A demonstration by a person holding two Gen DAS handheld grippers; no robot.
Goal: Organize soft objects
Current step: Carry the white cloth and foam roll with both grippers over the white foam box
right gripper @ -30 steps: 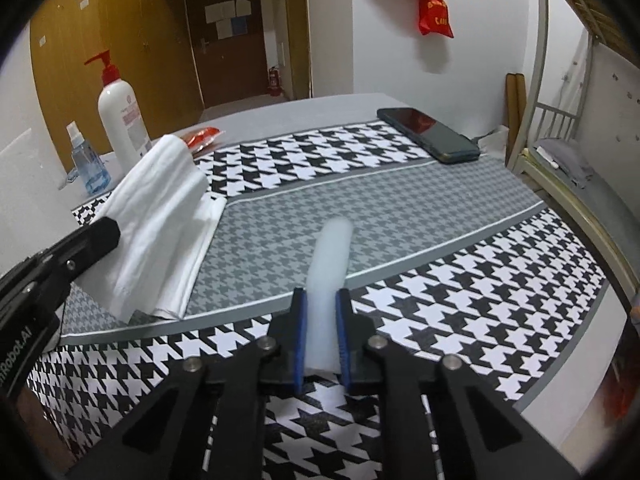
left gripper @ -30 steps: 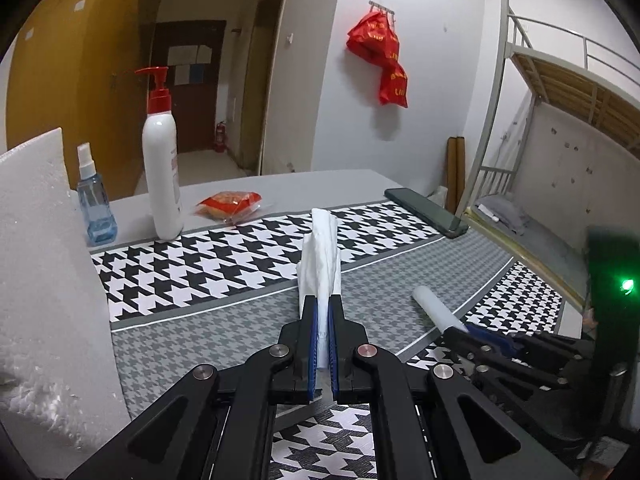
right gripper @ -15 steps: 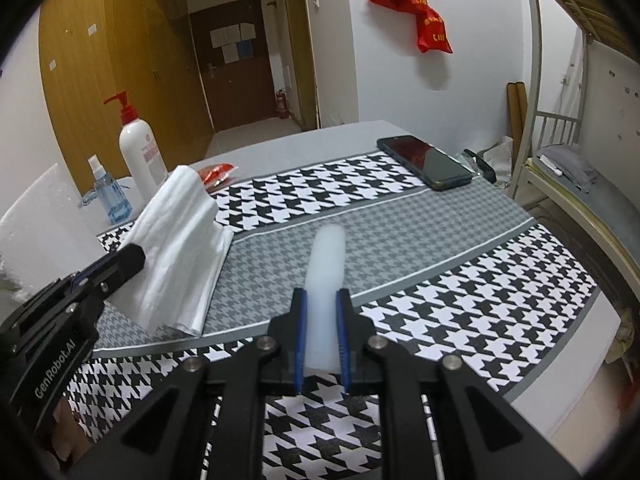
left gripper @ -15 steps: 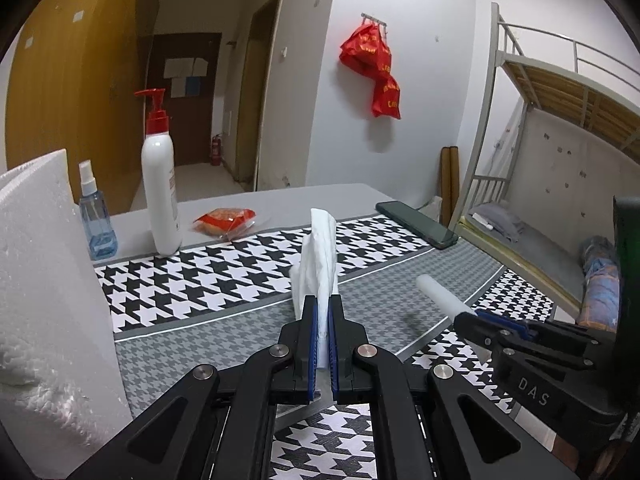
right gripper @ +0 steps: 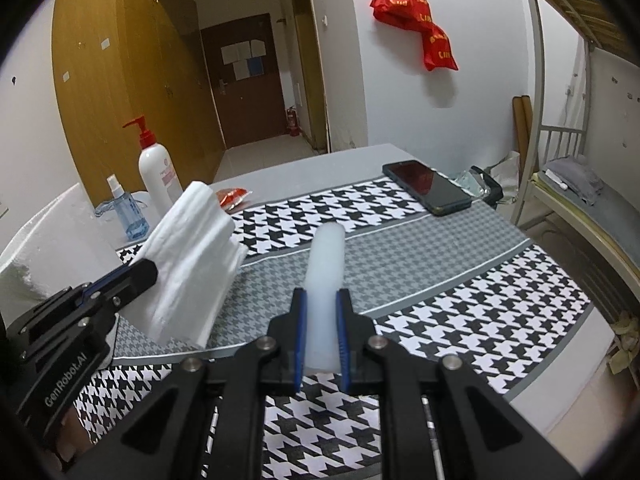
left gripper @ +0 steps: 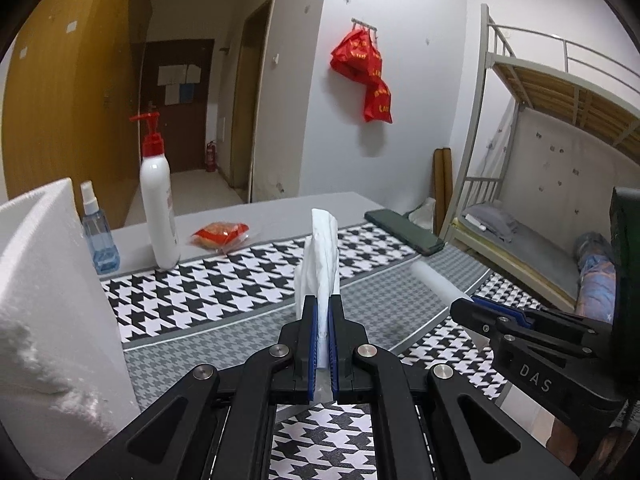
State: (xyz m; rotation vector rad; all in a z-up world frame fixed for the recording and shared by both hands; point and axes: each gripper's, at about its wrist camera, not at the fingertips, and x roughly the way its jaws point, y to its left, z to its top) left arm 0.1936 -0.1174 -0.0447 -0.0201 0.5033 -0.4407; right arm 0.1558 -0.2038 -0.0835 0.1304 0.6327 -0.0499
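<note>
My left gripper (left gripper: pixel 323 304) is shut on a folded white cloth (left gripper: pixel 320 256), which stands up edge-on between its blue pads and is lifted off the table. From the right wrist view the same white cloth (right gripper: pixel 192 260) hangs from the left gripper (right gripper: pixel 140 276) at the left. My right gripper (right gripper: pixel 322 300) is shut on a pale translucent soft tube (right gripper: pixel 326 264) that pokes out forward above the houndstooth tablecloth (right gripper: pixel 460 312). In the left wrist view that soft tube (left gripper: pixel 436 280) shows at the right, held by the right gripper (left gripper: pixel 480 308).
A white pump bottle with red top (left gripper: pixel 158 200), a small blue spray bottle (left gripper: pixel 98 232) and a red snack packet (left gripper: pixel 220 234) stand at the table's back left. A dark phone (right gripper: pixel 426 192) lies at the back right. White foam block (left gripper: pixel 44 320) on the left; a bunk bed (left gripper: pixel 540 200) right.
Both grippers have risen with their loads; the cloth, whose lower edge rested on the table, now hangs free above it. The tube is higher above the tablecloth too.
</note>
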